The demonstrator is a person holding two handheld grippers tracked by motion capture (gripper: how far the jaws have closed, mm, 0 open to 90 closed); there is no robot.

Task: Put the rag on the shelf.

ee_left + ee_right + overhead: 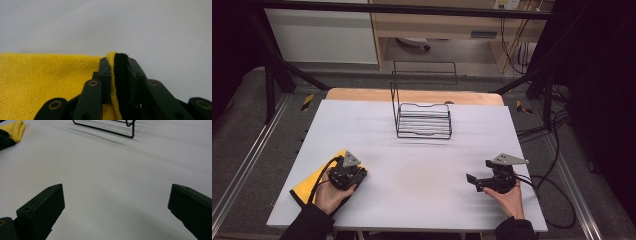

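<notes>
A yellow cloth (309, 187) lies at the table's front left corner, partly under a person's left hand. My left gripper (357, 172) rests on its right edge. In the left gripper view the jaws stand close together with the cloth's folded edge (113, 75) pinched between the pads (105, 75); the rest of the cloth (45, 77) spreads to the left. My right gripper (479, 170) sits at the front right, pointing left, held by the other hand. Its jaws (116, 202) stand wide apart over bare table with nothing between them.
A black wire rack (422, 117) stands at the middle back of the white table (422, 170); its base (107, 127) appears far ahead in the right gripper view, with the cloth (16, 128) at top left. Cables trail off the table's right side.
</notes>
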